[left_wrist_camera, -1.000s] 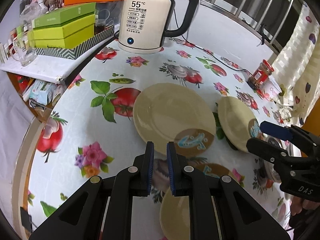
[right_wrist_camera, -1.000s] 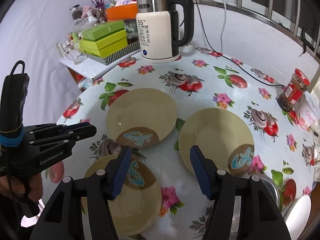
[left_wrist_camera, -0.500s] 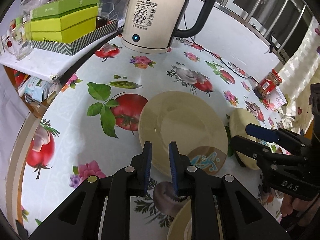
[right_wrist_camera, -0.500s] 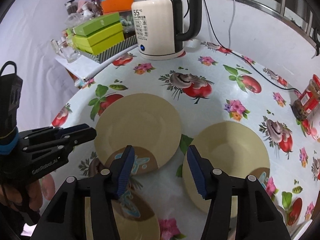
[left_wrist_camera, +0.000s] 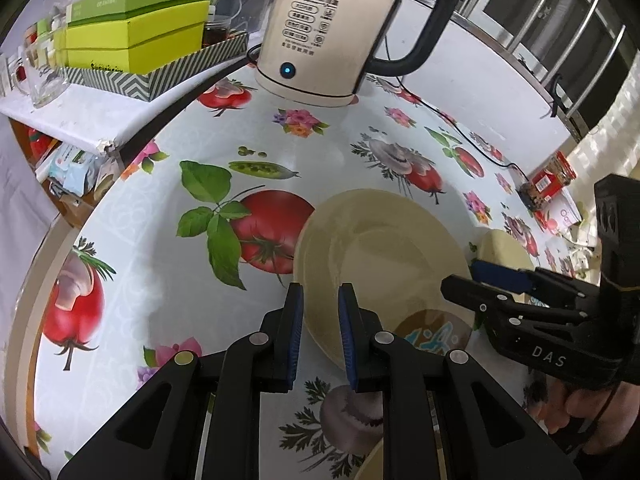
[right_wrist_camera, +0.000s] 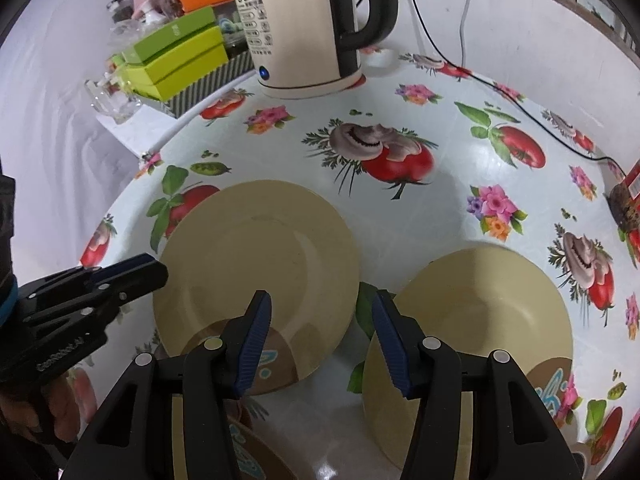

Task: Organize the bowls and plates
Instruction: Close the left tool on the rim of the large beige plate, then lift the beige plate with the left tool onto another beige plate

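Three cream plates with brown patches lie on the flowered table. The far-left plate (left_wrist_camera: 380,256) (right_wrist_camera: 260,264) has its near-left rim between the fingers of my left gripper (left_wrist_camera: 320,304), which stands narrowly open around that rim. My right gripper (right_wrist_camera: 322,312) is open over the gap between this plate and the right plate (right_wrist_camera: 480,320) (left_wrist_camera: 504,248). It shows at the right of the left wrist view (left_wrist_camera: 500,276). A third plate (right_wrist_camera: 248,452) lies nearest, mostly hidden under the gripper bodies.
A cream electric kettle (left_wrist_camera: 328,32) (right_wrist_camera: 296,28) stands at the back with its cord (right_wrist_camera: 500,84) trailing right. Green boxes (left_wrist_camera: 136,36) sit on a side shelf at the left. A red-lidded jar (left_wrist_camera: 548,178) stands at the right. The table edge (left_wrist_camera: 52,248) curves along the left.
Both grippers moved forward over the table. My left gripper has come onto the far-left plate's rim and its gap has widened slightly. The right gripper stayed open.
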Tool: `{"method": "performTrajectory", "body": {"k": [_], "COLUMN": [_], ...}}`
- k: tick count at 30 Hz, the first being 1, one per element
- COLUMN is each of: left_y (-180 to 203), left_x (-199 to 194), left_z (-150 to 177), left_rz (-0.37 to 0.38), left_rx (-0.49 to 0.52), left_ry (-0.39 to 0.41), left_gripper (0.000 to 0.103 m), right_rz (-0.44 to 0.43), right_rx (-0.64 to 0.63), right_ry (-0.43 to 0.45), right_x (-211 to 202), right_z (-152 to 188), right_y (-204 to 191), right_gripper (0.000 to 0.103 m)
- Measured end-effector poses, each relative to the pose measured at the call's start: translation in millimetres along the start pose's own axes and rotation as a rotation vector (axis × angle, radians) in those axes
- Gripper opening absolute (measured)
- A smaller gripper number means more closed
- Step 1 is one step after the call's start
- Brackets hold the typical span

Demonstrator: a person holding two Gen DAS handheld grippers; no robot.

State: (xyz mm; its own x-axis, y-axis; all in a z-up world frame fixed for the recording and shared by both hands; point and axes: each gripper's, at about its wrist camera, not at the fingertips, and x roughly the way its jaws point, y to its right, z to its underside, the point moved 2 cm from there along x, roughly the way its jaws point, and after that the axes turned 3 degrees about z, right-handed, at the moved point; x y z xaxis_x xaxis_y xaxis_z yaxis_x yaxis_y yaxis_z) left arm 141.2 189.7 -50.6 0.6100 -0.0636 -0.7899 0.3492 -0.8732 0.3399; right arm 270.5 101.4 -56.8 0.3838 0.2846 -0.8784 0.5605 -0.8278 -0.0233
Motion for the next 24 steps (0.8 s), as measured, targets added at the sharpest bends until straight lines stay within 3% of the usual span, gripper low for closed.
{"method": "performTrajectory", "body": {"k": [7, 13, 24], "left_y": [-7, -11, -11], "left_x": [4, 10, 6], "left_z": [1, 2, 2], "left_rz": [0.020, 0.044, 0.042], "left_rx": [-0.023, -0.050, -0.050], "left_ry": [-0.011, -0.025, -0.018], "left_gripper": [0.018, 0.018, 0.018], "right_rz": [-0.022, -0.024, -0.040], "right_rx": [0.022, 0.039, 0.063], "right_ry": [-0.022, -0.030, -0.029], "right_x": [11, 15, 16], "right_z": [-1, 0, -2], "right_y": [3, 7, 10], "right_gripper": [0.043, 0.030, 0.028]}}
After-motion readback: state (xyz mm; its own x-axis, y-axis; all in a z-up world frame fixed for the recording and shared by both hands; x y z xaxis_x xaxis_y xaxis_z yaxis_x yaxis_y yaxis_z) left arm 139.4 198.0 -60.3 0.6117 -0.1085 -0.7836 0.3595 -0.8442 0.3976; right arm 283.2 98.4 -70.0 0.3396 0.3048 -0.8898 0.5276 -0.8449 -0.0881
